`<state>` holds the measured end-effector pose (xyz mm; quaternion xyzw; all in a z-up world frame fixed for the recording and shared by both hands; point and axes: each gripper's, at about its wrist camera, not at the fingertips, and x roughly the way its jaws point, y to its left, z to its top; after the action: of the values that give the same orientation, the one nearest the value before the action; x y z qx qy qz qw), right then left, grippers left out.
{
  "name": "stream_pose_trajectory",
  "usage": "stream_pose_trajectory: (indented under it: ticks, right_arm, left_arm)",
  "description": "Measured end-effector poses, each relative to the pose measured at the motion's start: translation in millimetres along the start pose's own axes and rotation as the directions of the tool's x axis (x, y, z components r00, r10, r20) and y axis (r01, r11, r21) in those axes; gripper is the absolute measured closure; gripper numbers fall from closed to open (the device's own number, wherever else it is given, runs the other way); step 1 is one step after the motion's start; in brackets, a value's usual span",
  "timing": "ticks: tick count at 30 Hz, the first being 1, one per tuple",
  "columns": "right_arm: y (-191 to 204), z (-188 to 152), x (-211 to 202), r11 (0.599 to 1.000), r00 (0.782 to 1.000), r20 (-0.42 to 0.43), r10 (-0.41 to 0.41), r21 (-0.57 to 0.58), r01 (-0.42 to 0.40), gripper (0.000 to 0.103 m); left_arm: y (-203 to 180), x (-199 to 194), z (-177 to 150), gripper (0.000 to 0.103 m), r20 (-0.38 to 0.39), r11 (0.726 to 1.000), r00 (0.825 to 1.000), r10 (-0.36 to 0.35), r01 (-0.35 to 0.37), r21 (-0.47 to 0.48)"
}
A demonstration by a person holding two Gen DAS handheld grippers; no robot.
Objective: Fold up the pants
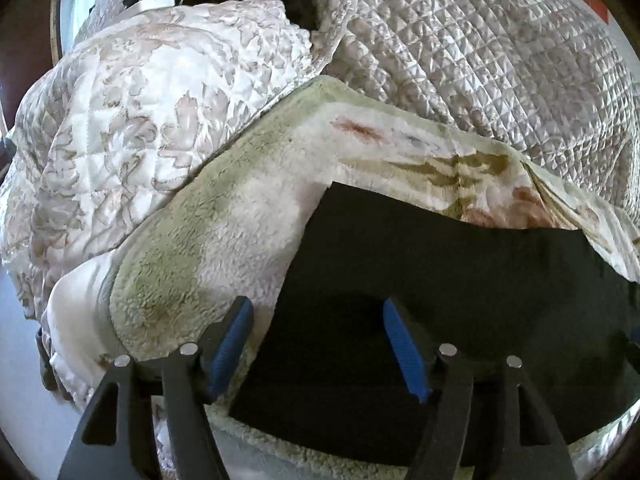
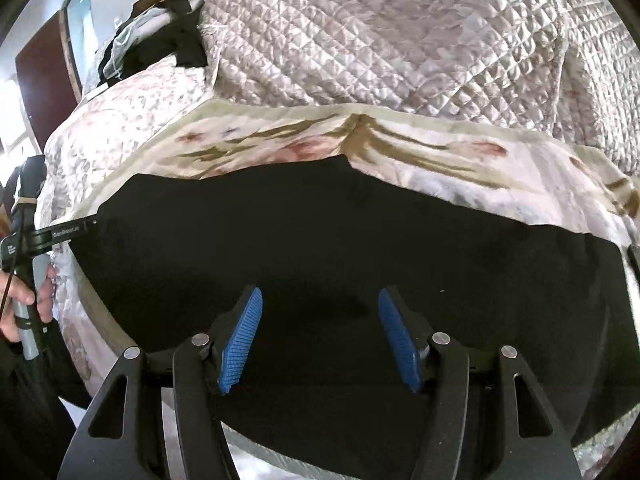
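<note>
Left gripper [image 1: 318, 346]: black angular linkage arms showing triangular cut-outs, round silver pivot pins, ribbed blue pads [image 1: 404, 350]. Right gripper [image 2: 320, 340] is wearing the same black frame, silver pins and blue pads. The person's hand [image 2: 24, 300] is showing beside a grey handle, black cable and white-lettered black bracket.
</note>
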<state>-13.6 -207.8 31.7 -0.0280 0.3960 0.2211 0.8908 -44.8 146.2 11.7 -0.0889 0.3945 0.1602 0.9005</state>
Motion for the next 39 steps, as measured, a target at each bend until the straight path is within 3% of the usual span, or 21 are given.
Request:
stream_pose_trajectory:
  ticks: [2, 7, 9, 12, 16, 20, 28, 32, 35, 38, 39]
  right_arm:
    - [-2, -2, 3, 1.0, 1.0, -0.007, 0.011, 0.012, -0.011, 0.042]
    - [-7, -4, 0, 0.999, 1.0, 0.013, 0.027, 0.041, -0.027, 0.042]
    - [-9, -4, -1, 0.998, 0.999, 0.015, 0.032, 0.055, -0.033, 0.042]
    - [-11, -4, -6, 0.997, 0.999, 0.03, 0.038, 0.067, -0.04, 0.042]
    - [-18, -4, -15, 0.994, 0.998, 0.056, 0.043, 0.096, -0.048, 0.042]
    - [-32, -4, -26, 0.987, 0.996, 0.084, 0.039, 0.151, -0.052, 0.042]
    - [-67, -9, -49, 0.966, 0.991, 0.133, -0.01, 0.256, -0.024, 0.042]
    - [-87, -14, -57, 0.945, 0.99, 0.139, -0.037, 0.327, -0.01, 0.042]
    - [-97, -18, -58, 0.932, 0.99, 0.136, -0.043, 0.363, -0.01, 0.042]
    - [-101, -18, -57, 0.926, 0.99, 0.135, -0.039, 0.377, -0.015, 0.042]
    - [-101, -18, -56, 0.926, 0.99, 0.138, -0.034, 0.377, -0.021, 0.042]
  left_arm:
    - [-3, 1, 0, 0.035, 0.006, 1.0, 1.0, 0.006, -0.006, 0.009]
    - [-16, -2, -1, 0.08, 0.012, 0.998, 0.999, -0.045, 0.045, 0.048]
    - [-18, -2, 2, 0.093, 0.002, 0.996, 0.997, -0.073, 0.073, 0.044]
    - [-20, -7, 7, 0.094, -0.017, 0.991, 0.991, -0.132, 0.132, 0.009]
    - [-36, -25, 14, 0.094, -0.012, 0.971, 0.971, -0.241, 0.241, -0.005]
    - [-68, -43, 22, 0.094, -0.016, 0.934, 0.934, -0.358, 0.358, -0.007]
    - [-179, -49, 18, 0.094, -0.108, 0.834, 0.834, -0.541, 0.549, 0.057]
    - [-231, -43, 0, 0.094, -0.184, 0.787, 0.787, -0.588, 0.61, 0.093]
    - [-258, -29, -17, 0.094, -0.266, 0.769, 0.763, -0.589, 0.63, 0.105]
    - [-261, -26, -24, 0.091, -0.302, 0.75, 0.73, -0.612, 0.657, 0.069]
    - [-258, -30, -23, 0.083, -0.297, 0.738, 0.719, -0.629, 0.672, 0.063]
